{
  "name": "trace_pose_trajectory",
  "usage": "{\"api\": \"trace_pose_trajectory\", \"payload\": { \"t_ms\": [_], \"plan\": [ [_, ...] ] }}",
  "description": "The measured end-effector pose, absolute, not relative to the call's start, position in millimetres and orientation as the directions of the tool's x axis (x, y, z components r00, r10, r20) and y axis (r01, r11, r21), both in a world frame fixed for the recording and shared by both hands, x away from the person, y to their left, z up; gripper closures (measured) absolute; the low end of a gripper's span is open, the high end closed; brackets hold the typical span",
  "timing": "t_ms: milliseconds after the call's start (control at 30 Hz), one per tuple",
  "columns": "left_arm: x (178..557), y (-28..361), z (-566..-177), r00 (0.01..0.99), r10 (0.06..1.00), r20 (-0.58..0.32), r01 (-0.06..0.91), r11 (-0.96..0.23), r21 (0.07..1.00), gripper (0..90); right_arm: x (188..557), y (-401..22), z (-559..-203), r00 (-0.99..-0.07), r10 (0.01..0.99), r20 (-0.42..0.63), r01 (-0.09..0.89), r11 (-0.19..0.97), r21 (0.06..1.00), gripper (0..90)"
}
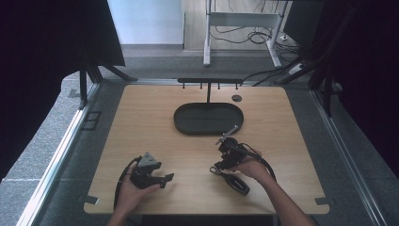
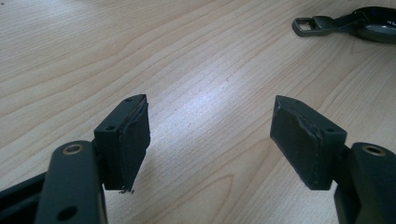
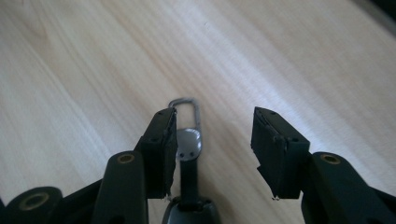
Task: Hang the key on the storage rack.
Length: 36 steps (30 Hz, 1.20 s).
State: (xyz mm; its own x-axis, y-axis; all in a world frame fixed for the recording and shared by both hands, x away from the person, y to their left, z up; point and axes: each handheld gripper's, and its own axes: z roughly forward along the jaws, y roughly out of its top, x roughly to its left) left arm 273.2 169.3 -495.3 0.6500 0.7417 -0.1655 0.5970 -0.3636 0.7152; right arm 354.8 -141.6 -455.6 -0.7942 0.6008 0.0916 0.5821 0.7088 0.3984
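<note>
Below, right gripper [image 1: 217,155] poised over a black key fob [image 1: 236,183] with metal clip [image 3: 186,109] lying on the wooden table [image 1: 141,122]; jaws half apart, nothing clamped. Fob strap running lengthwise between the jaws, hugging the left pad [image 3: 161,149], clip end pointing away along the gripper's axis. Left gripper [image 1: 165,178] resting well to the side, jaws wide and empty, farther from the fob. Dark oval tray [image 1: 186,126] beyond, near the far edge.
</note>
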Motion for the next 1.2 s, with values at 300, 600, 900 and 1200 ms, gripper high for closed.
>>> {"api": "trace_pose_trajectory", "payload": {
  "t_ms": [300, 600, 900, 1200],
  "plan": [
    [273.2, 168.9, -495.6, 0.651, 0.741, -0.164, 0.599, -0.369, 0.711, 29.2, 344.7, -141.6, -467.6, -0.800, 0.591, 0.103, 0.587, 0.734, 0.342, 51.9],
    [273.0, 168.6, -495.6, 0.652, 0.740, -0.165, 0.598, -0.368, 0.712, 29.3, 336.9, -143.0, -477.6, -0.795, 0.599, 0.095, 0.597, 0.745, 0.297, 56.0],
    [272.9, 168.5, -495.7, 0.653, 0.740, -0.163, 0.598, -0.371, 0.711, 29.3, 334.8, -138.4, -479.1, -0.797, 0.599, 0.075, 0.596, 0.761, 0.255, 63.8],
    [272.6, 168.5, -495.4, 0.654, 0.739, -0.162, 0.595, -0.370, 0.714, 29.5, 334.0, -132.7, -478.6, -0.797, 0.602, 0.033, 0.592, 0.772, 0.232, 69.0]
  ]
}}
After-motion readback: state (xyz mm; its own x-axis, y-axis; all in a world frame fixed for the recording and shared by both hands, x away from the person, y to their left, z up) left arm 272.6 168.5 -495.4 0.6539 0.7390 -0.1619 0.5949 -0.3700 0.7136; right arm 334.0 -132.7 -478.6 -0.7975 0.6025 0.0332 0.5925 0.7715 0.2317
